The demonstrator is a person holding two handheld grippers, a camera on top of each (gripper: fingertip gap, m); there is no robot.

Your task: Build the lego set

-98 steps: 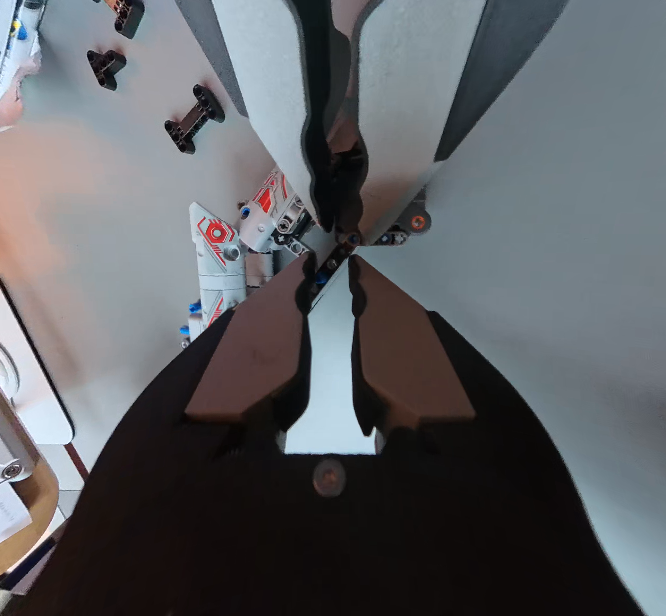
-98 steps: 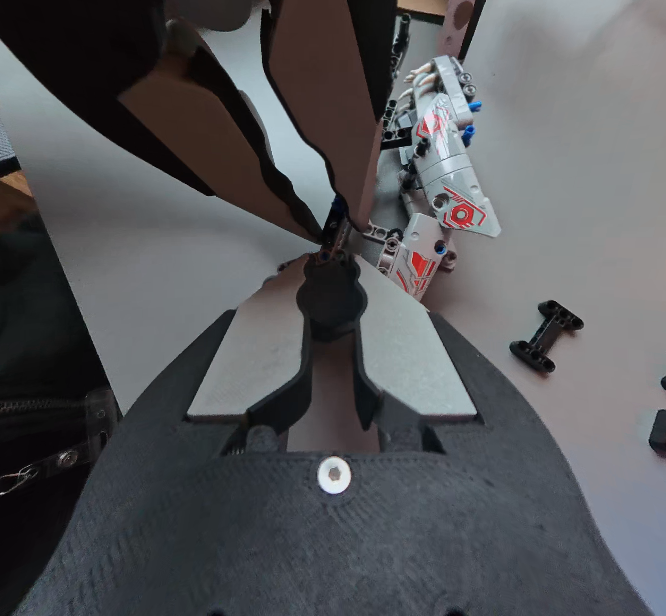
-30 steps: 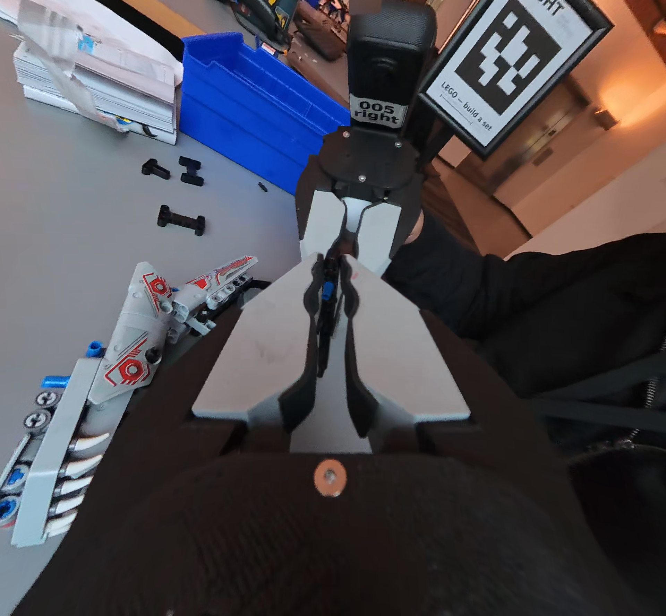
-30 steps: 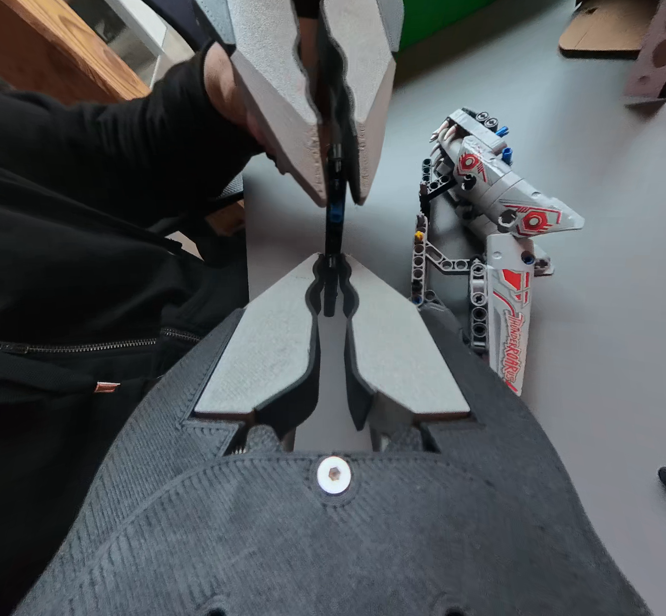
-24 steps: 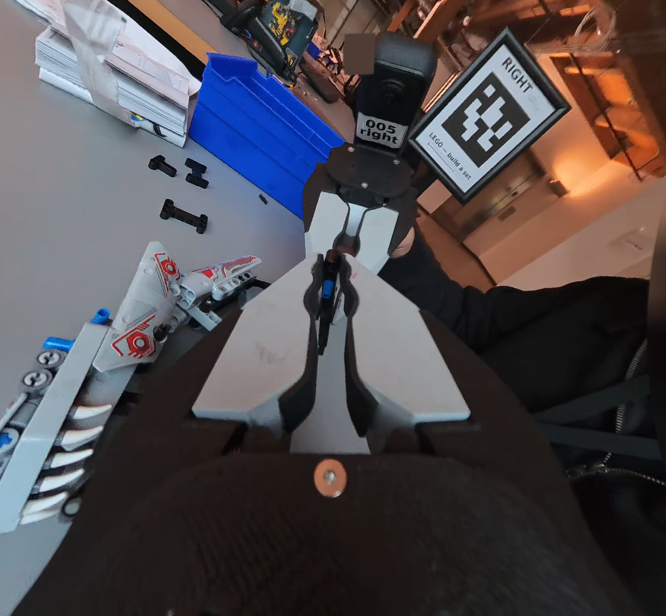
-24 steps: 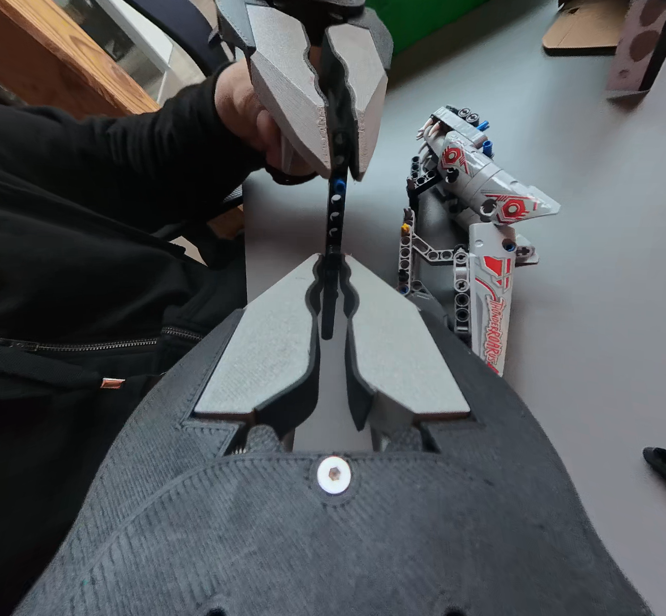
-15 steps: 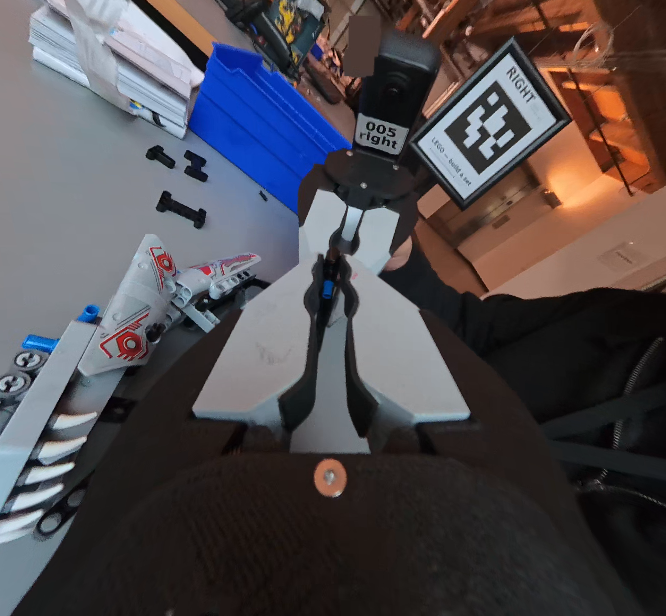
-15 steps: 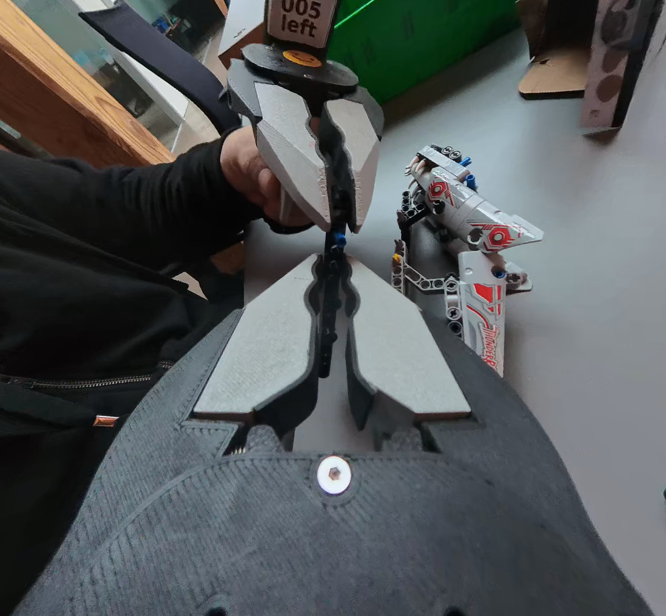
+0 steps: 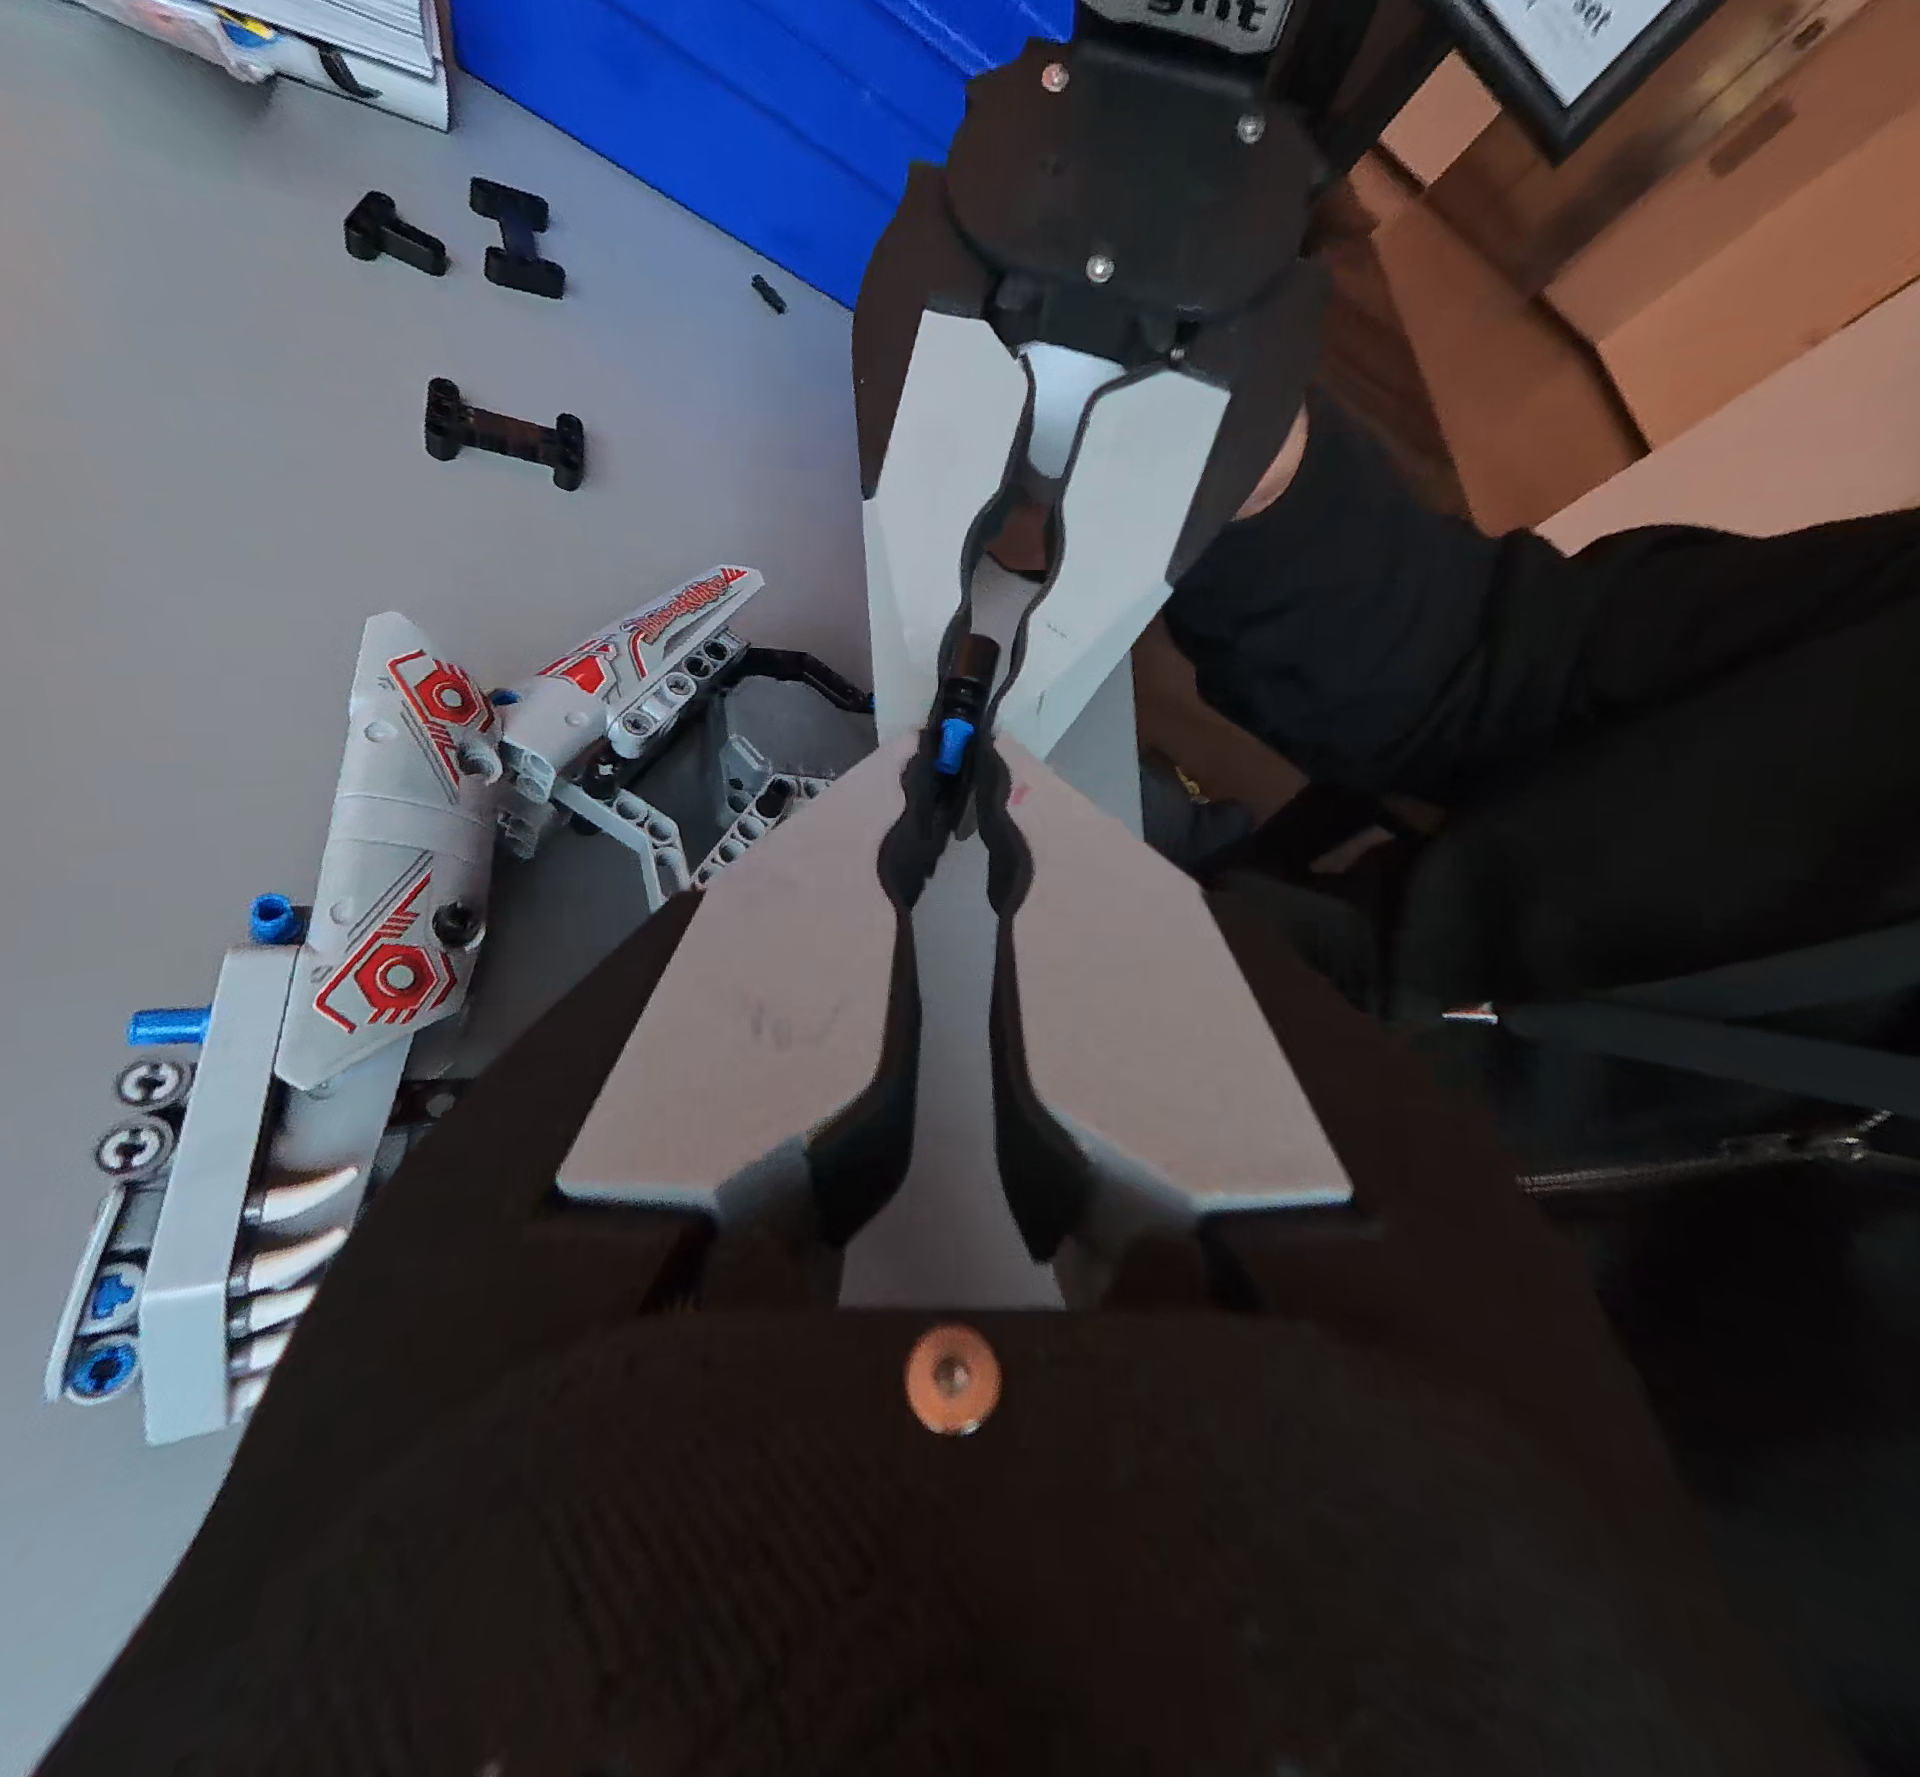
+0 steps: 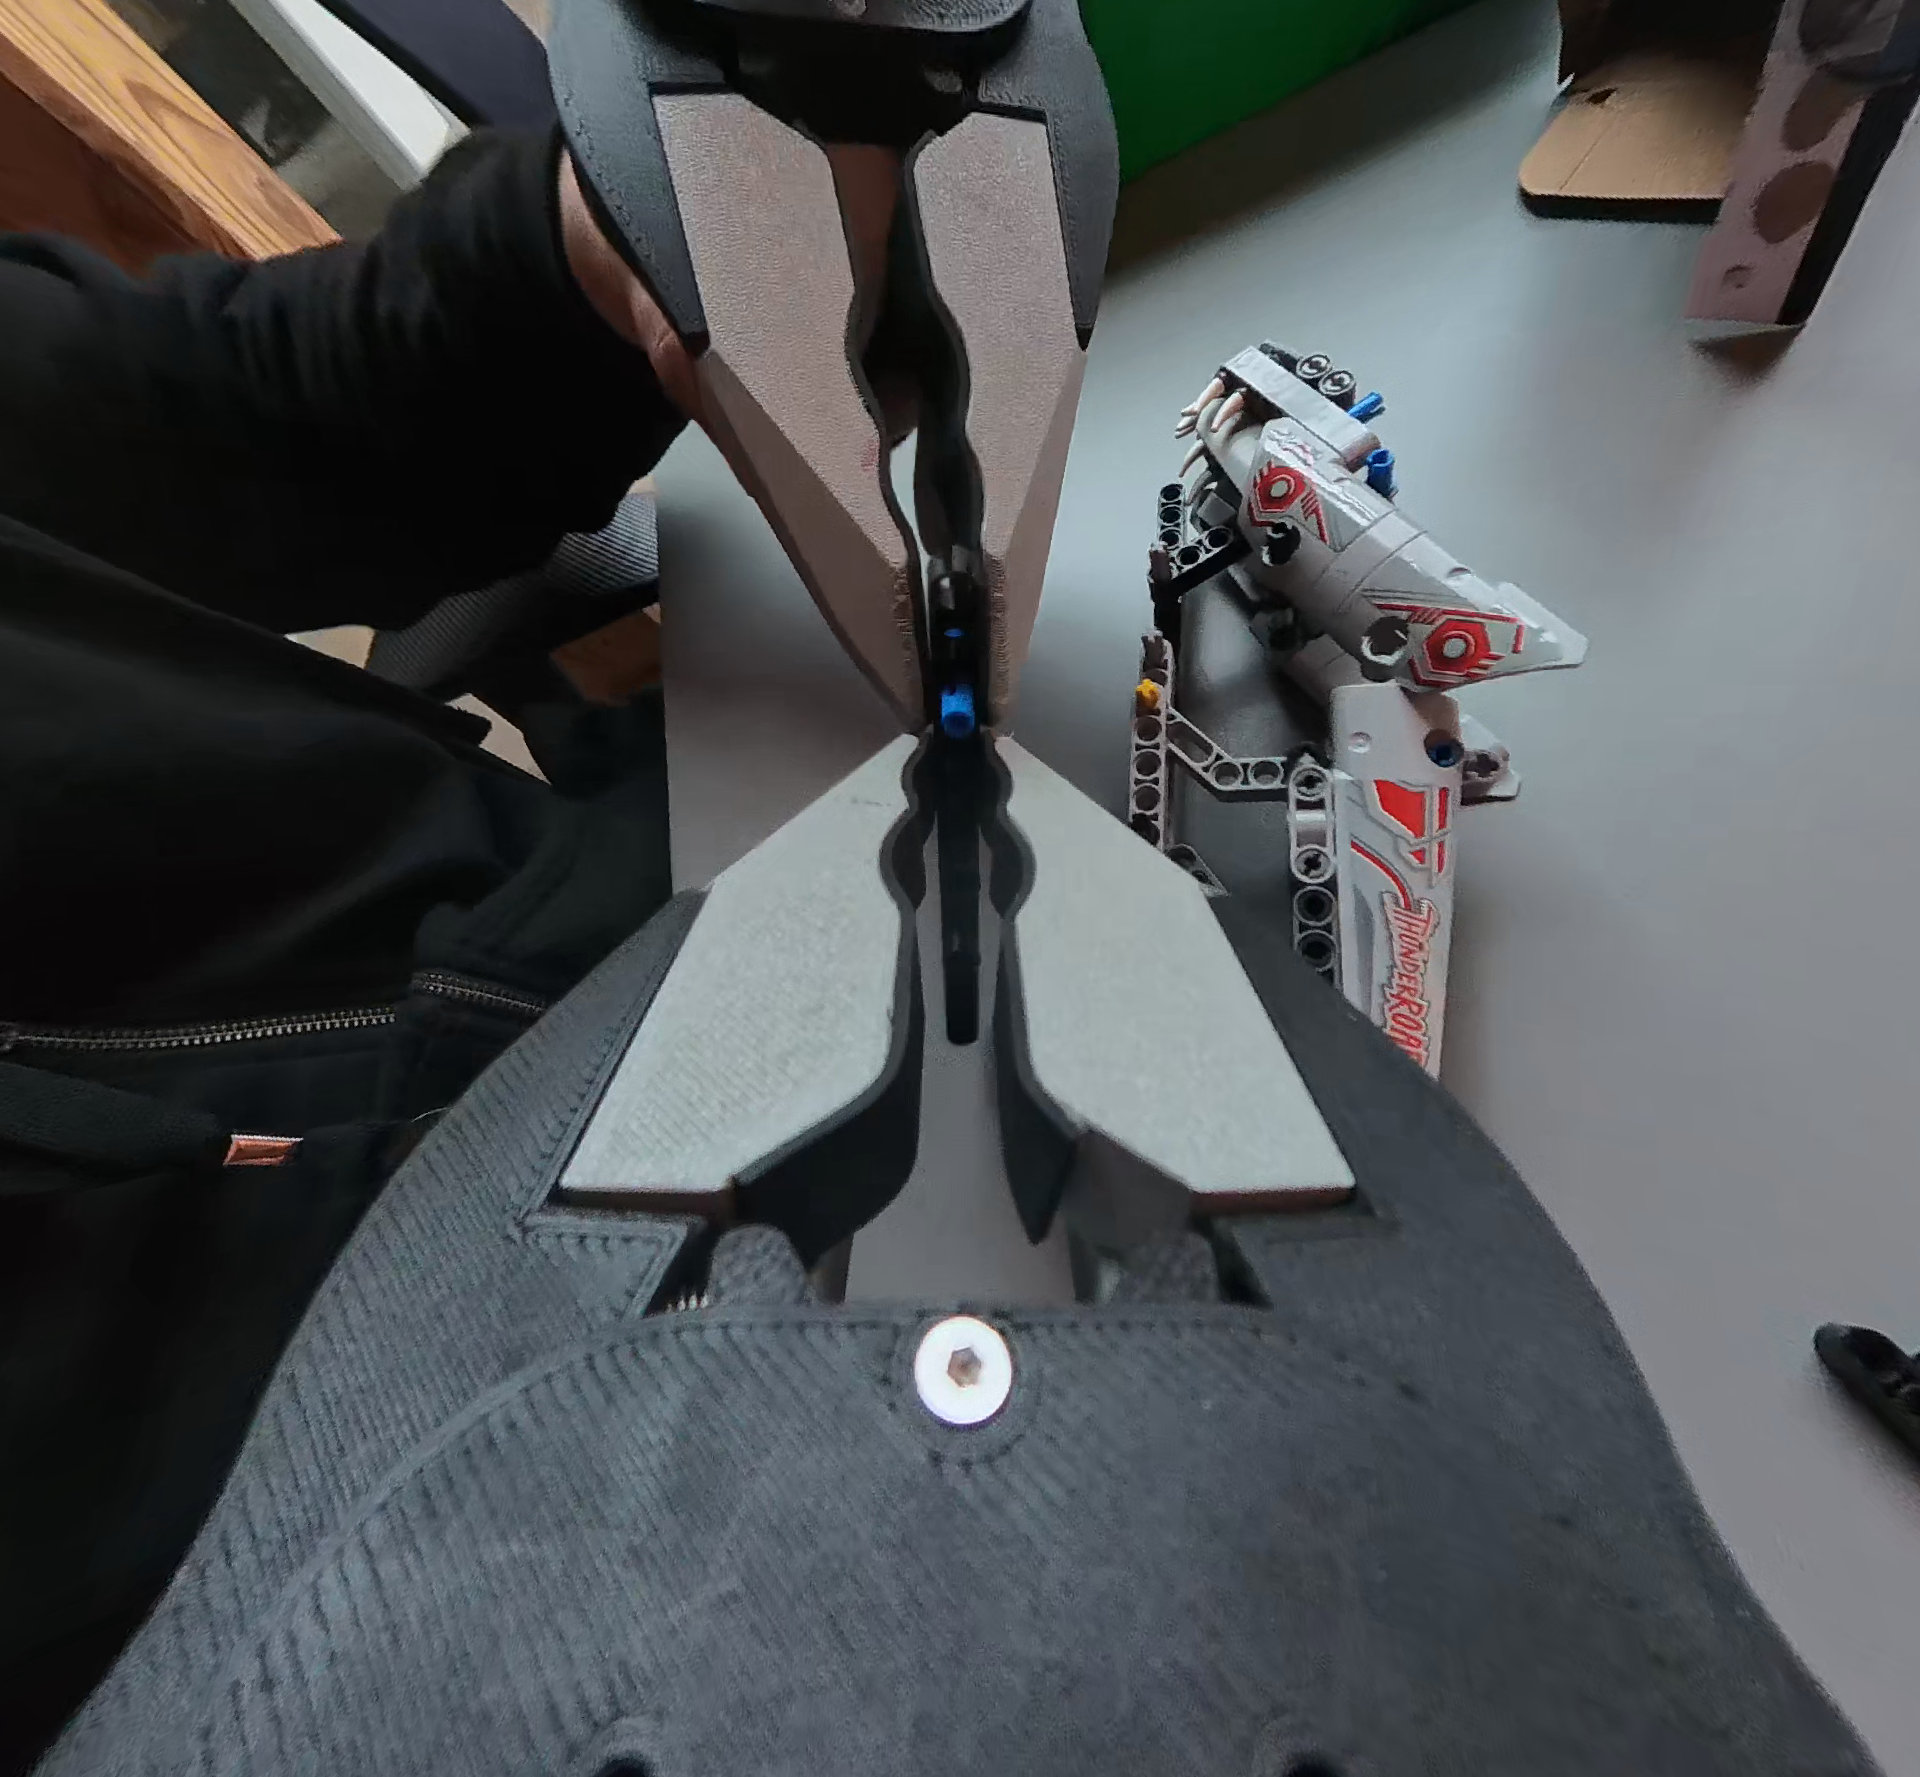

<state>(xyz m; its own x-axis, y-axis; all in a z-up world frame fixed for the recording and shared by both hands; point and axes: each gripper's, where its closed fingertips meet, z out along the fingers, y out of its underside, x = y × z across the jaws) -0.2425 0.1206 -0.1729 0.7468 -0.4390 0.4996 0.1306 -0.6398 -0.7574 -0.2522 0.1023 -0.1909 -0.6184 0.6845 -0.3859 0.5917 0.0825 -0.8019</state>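
Between claws — slim black beam [image 10: 961, 906], blue-pinned

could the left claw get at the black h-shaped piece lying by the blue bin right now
Probably not yet. The left claw is shut on the black beam that the right claw also grips. The H-shaped piece itself lies uncovered on the table.

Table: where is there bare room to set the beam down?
Bare grey table lies left of the model, below the loose black pieces; more lies right of the model. It is crowded where both grippers pinch the black beam.
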